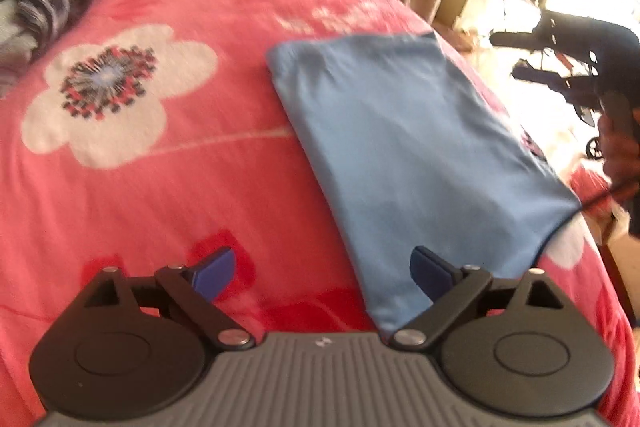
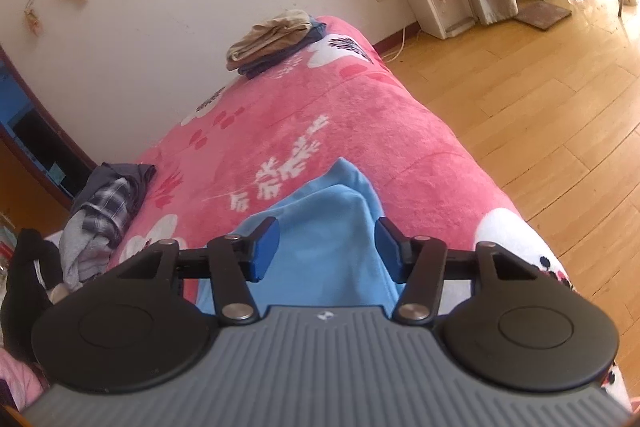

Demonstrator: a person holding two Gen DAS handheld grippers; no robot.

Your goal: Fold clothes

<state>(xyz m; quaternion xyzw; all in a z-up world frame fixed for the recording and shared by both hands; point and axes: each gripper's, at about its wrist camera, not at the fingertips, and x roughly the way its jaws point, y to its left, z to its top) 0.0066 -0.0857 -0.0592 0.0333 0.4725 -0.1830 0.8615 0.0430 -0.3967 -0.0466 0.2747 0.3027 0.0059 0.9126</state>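
A light blue garment [image 1: 416, 163] lies folded into a long rectangle on the pink flowered blanket [image 1: 168, 211]. My left gripper [image 1: 322, 273] is open and empty, hovering above the blanket at the garment's near left edge. In the right wrist view the same blue garment [image 2: 324, 227] lies under my right gripper [image 2: 326, 247], which is open and empty just above it, with a raised fold between the fingers.
A pile of unfolded dark and plaid clothes [image 1: 36, 15] lies at the bed's left, also in the right wrist view [image 2: 108, 203]. A folded tan and navy stack [image 2: 272, 39] sits at the far end by the wall. Wooden floor [image 2: 540, 99] lies right of the bed.
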